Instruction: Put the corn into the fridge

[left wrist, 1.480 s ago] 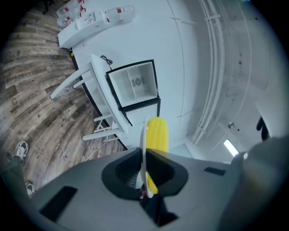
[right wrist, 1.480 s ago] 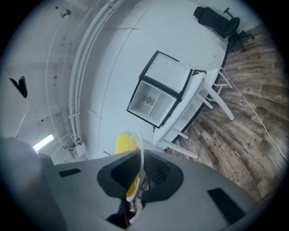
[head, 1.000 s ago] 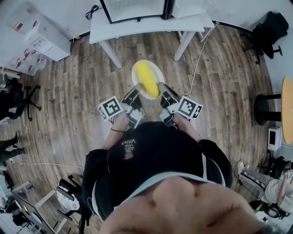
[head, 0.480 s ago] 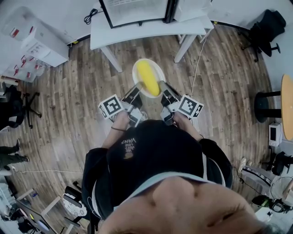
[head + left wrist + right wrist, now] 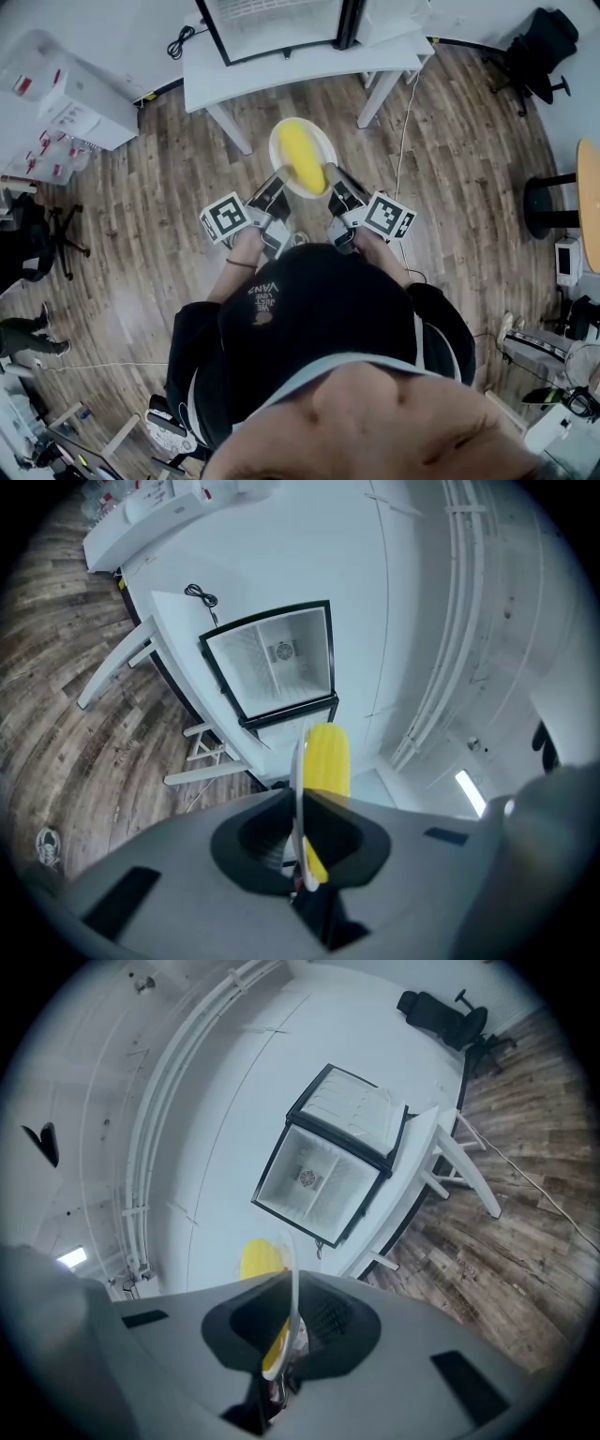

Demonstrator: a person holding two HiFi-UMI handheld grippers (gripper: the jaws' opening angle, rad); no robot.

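Note:
A yellow corn cob (image 5: 298, 156) lies on a white plate (image 5: 319, 138), carried level above the wooden floor. My left gripper (image 5: 280, 178) is shut on the plate's left rim and my right gripper (image 5: 329, 175) on its right rim. In the left gripper view the plate (image 5: 298, 771) stands edge-on between the jaws with the corn (image 5: 328, 759) beyond it. The right gripper view shows the same: plate rim (image 5: 292, 1274) and corn (image 5: 258, 1260). Ahead, the small fridge (image 5: 272, 21) stands with its door open and its white inside (image 5: 279, 658) (image 5: 319, 1177) bare, on a white table (image 5: 300, 62).
The table's legs (image 5: 230, 122) and a cable (image 5: 405, 122) on the floor lie just ahead. A white cabinet (image 5: 70, 94) stands at the left, a black office chair (image 5: 539, 42) at the back right, and a round stand (image 5: 544, 202) at the right.
Both grippers have carried the plate with the corn forward toward the table. The fridge now shows more fully at the top of the head view.

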